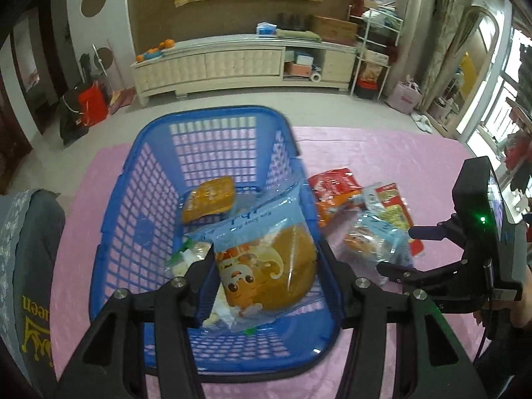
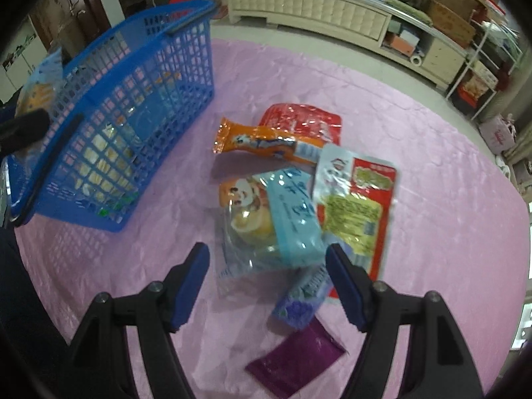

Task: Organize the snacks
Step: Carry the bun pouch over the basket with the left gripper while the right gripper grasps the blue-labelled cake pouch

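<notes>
A blue plastic basket (image 1: 156,179) stands on the pink table; it also shows in the right wrist view (image 2: 139,99). My left gripper (image 1: 266,259) is over the basket, its jaws wide apart around a light-blue bread packet (image 1: 266,259) that stands between them. An orange packet (image 1: 209,202) lies deeper in the basket. My right gripper (image 2: 267,256) is open above a pile of snacks on the table: a bread packet (image 2: 252,219), a red-and-yellow packet (image 2: 359,206), an orange stick packet (image 2: 262,141), a red packet (image 2: 306,119), a blue-purple bar (image 2: 299,302) and a purple sachet (image 2: 296,362).
A pink cloth (image 2: 432,133) covers the table. A white low cabinet (image 1: 239,63) stands behind on the floor. A grey cushion (image 1: 26,266) sits at the table's left edge. The right gripper shows in the left wrist view (image 1: 395,249) next to the snack pile.
</notes>
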Demonstrator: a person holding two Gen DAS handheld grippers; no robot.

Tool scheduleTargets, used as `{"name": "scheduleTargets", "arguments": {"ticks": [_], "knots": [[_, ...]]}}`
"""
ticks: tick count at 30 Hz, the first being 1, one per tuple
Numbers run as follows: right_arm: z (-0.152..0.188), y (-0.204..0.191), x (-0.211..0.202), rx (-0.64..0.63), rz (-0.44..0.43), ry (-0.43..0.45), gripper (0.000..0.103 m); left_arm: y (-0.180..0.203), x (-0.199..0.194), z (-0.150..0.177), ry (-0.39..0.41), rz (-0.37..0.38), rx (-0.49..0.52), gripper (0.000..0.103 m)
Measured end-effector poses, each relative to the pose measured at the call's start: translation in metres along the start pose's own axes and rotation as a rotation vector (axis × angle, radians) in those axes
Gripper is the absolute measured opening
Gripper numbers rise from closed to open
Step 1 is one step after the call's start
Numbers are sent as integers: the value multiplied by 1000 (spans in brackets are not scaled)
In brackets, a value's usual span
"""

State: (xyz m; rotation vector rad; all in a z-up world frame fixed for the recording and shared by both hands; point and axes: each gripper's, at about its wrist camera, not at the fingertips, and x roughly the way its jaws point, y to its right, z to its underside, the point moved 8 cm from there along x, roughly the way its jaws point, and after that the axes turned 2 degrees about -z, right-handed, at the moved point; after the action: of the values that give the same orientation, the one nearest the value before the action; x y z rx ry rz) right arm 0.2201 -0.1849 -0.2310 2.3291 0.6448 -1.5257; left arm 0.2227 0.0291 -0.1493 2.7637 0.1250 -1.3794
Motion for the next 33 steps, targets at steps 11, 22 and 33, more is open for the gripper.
{"name": "scheduleTargets", "arguments": {"ticks": [11,22,33], "knots": [[-11,-8,42,-42,15,-73,76,-18,8,6,-24,-5,-15,52],[-10,-26,6,-27,4,12,70,-33,2,11,-39,15,-29,52],[-37,-50,-68,-4,15,152,70,-39,-27,8,-29,82,-38,52]]}}
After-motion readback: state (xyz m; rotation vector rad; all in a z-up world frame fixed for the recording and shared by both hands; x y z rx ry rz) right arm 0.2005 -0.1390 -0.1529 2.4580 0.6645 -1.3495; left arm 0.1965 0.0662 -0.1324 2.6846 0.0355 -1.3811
